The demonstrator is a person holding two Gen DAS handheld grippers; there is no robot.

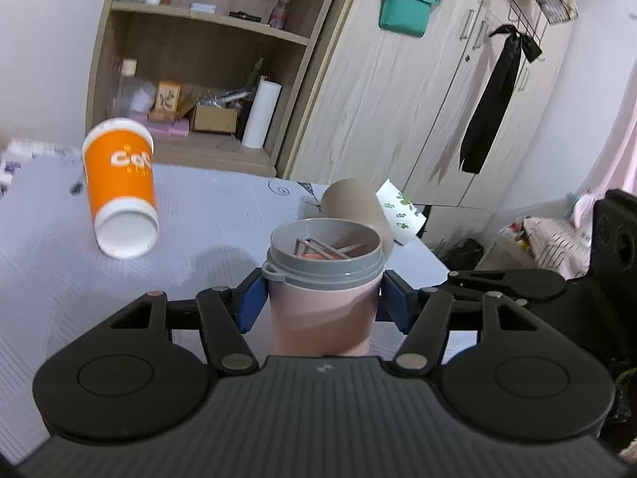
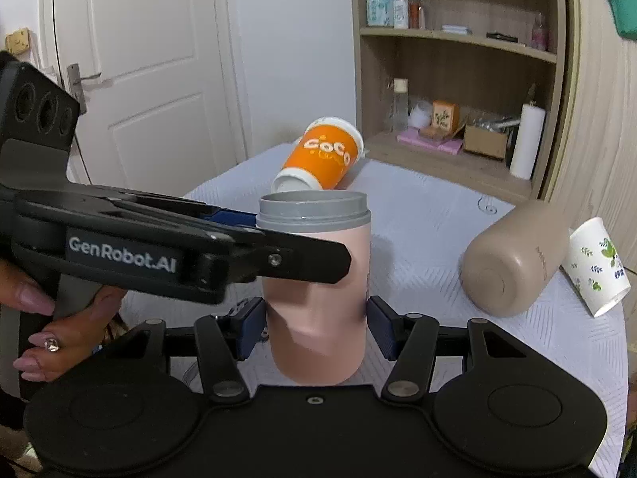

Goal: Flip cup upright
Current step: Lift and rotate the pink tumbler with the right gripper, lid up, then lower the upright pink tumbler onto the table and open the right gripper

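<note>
A pink cup with a grey rim (image 1: pixel 323 298) stands upright on the white table, also in the right wrist view (image 2: pixel 316 298). My left gripper (image 1: pixel 323 302) has its blue pads close against both sides of the cup. My right gripper (image 2: pixel 316 328) straddles the cup lower down, with small gaps at its pads. The left gripper's arm (image 2: pixel 179 247) crosses the right wrist view from the left. An orange cup (image 1: pixel 119 187) lies on its side behind, also seen from the right (image 2: pixel 320 157).
A tan bottle (image 2: pixel 513 259) and a white leaf-print cup (image 2: pixel 597 265) lie on their sides at the table's right edge. The white tablecloth (image 1: pixel 223 215) covers the table. A wooden shelf unit (image 2: pixel 458 79) and a wardrobe (image 1: pixel 418 99) stand behind.
</note>
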